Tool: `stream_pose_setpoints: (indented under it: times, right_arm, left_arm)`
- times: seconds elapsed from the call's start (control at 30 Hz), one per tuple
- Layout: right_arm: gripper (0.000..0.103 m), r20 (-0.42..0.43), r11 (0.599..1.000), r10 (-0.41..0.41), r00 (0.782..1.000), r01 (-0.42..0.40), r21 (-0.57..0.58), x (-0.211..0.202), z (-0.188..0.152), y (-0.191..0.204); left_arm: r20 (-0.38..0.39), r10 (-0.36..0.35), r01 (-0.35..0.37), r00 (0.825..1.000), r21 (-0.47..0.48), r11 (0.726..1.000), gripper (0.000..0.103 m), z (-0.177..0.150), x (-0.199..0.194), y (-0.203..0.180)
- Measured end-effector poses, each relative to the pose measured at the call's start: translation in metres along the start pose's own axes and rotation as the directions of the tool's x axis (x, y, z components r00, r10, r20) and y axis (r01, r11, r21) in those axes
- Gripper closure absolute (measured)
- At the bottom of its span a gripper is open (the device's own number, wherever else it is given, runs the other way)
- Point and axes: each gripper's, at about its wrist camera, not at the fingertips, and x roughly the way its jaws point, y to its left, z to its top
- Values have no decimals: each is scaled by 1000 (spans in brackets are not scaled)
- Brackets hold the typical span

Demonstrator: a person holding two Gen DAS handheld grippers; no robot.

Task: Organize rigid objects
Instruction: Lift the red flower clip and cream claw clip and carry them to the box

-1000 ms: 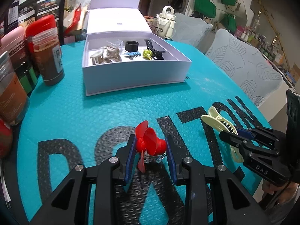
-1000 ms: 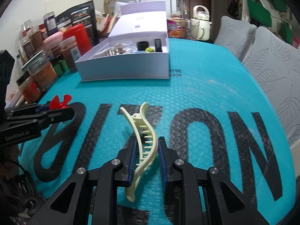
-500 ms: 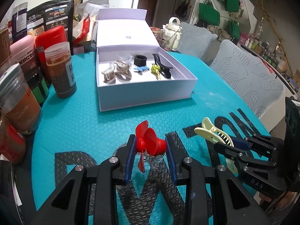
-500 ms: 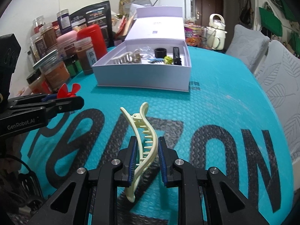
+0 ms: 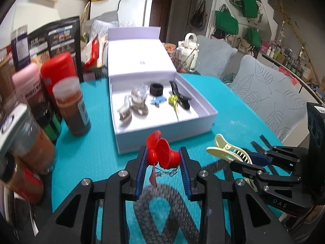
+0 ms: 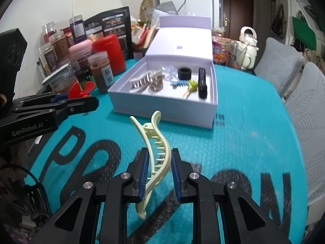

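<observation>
My left gripper (image 5: 163, 159) is shut on a red hair clip (image 5: 160, 152) and holds it above the teal mat, just short of the open white box (image 5: 162, 131). My right gripper (image 6: 158, 162) is shut on a cream claw clip (image 6: 156, 152), also lifted, in front of the white box (image 6: 162, 109). The box holds several hair accessories: a beige claw clip (image 6: 145, 80), a black ring (image 6: 184, 73), a black clip (image 6: 202, 82), a small blue clip (image 6: 178, 83) and a green piece (image 6: 192, 85). Each gripper shows in the other's view, the right one (image 5: 243, 158) and the left one (image 6: 81, 99).
Jars and bottles (image 5: 69, 105) crowd the mat's left side next to the box. The box lid (image 5: 140, 57) stands open behind it. A cream kettle (image 6: 248, 46) sits at the back right. Grey chairs (image 5: 270, 99) stand past the table's right edge.
Both grippers have risen and moved forward toward the white box, still holding their clips. The box now looks closer in both views.
</observation>
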Motion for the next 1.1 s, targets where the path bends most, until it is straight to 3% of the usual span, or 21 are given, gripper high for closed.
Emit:
stream_pose_setpoints:
  times: [0.53, 1.1]
  right_arm:
    - [81, 82, 999, 18, 996, -14, -45, 2, 68, -15]
    - [81, 164, 999, 10, 986, -3, -43, 29, 144, -40]
  left_arm:
    - [87, -13, 10, 996, 42, 999, 72, 67, 17, 6]
    - [165, 45, -50, 985, 28, 998, 72, 131, 55, 25]
